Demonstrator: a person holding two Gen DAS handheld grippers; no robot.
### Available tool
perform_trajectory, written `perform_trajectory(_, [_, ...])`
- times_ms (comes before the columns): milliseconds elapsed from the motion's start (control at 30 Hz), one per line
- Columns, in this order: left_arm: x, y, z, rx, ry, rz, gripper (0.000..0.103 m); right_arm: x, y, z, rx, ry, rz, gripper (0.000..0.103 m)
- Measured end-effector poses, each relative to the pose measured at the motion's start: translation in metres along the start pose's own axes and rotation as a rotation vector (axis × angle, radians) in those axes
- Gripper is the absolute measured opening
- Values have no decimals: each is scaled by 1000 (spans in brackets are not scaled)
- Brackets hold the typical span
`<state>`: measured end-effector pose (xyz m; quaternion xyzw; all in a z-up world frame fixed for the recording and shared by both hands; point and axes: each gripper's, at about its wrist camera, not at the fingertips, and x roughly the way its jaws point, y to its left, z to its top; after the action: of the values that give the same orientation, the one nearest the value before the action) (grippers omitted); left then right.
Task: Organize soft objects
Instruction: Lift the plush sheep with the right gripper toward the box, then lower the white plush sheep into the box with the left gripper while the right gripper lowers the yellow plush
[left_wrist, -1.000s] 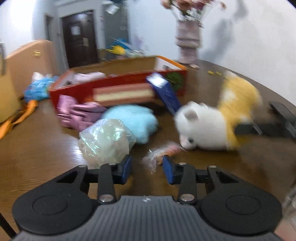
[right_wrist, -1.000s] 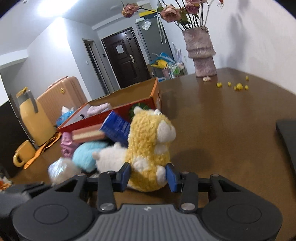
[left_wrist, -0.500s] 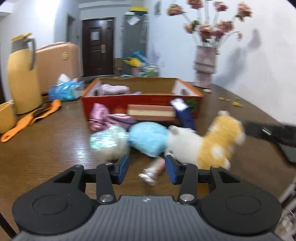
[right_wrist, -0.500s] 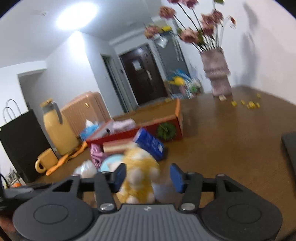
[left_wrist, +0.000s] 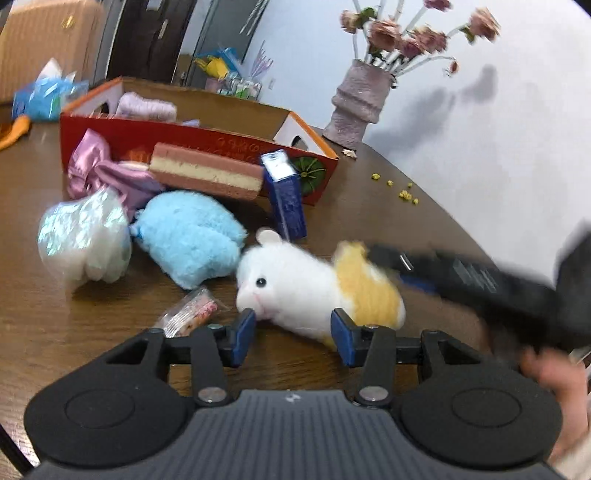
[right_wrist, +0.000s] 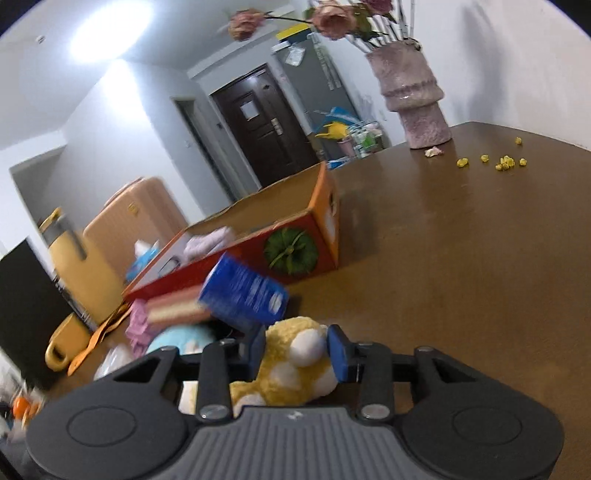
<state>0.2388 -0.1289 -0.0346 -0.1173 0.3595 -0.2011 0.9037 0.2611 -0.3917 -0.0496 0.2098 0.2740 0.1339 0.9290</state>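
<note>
A white and yellow plush hamster (left_wrist: 295, 280) lies on its side on the brown table (left_wrist: 369, 206). My left gripper (left_wrist: 293, 336) stands open just in front of it, its snout near the left fingertip. From the right my right gripper (right_wrist: 297, 349) is closing its jaws on the hamster's yellow rear (right_wrist: 291, 365), and the pads press into the fur. Behind stands the red and orange box (left_wrist: 207, 136) with a lavender towel (left_wrist: 147, 107) inside. A blue fluffy plush (left_wrist: 192, 236) lies left of the hamster.
Before the box lie a pink satin cloth (left_wrist: 99, 170), a pink and cream sponge block (left_wrist: 207, 175), a blue carton (left_wrist: 286, 195), a clear bag (left_wrist: 85, 240) and a sweet wrapper (left_wrist: 192, 312). A flower vase (right_wrist: 410, 96) stands at the back right. A hand (left_wrist: 561, 391) shows at lower right.
The right gripper let go of the hamster, drew back, then came in again over its yellow rear. The hamster went from upright to lying down. The left view rolled and swung toward it.
</note>
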Motion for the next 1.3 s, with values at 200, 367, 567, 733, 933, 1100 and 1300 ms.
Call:
perform_trajectory(200, [-3, 26, 7, -115, 7, -3, 46, -55, 20, -36, -8, 39, 20, 38])
perform_trajectory(367, [0, 13, 5, -86, 25, -30, 43, -50, 16, -39, 12, 34, -11, 39])
perform_trajectory(567, [-8, -28, -4, 84, 11, -93, 51, -36, 10, -13, 6, -100, -189, 46])
perform_trajectory(733, [-15, -12, 10, 75, -98, 19, 62, -45, 13, -17, -2, -97, -114, 61])
perform_trajectory(933, [19, -2, 22, 6, -56, -1, 47, -21, 20, -20, 21, -31, -55, 58])
perform_trajectory(1100, [22, 2, 21, -46, -39, -54, 42, -18, 19, -25, 78, -15, -21, 43])
perform_trajectory(1300, [10, -1, 33, -90, -61, -110, 40, -34, 27, -16, 58, -52, -28, 38])
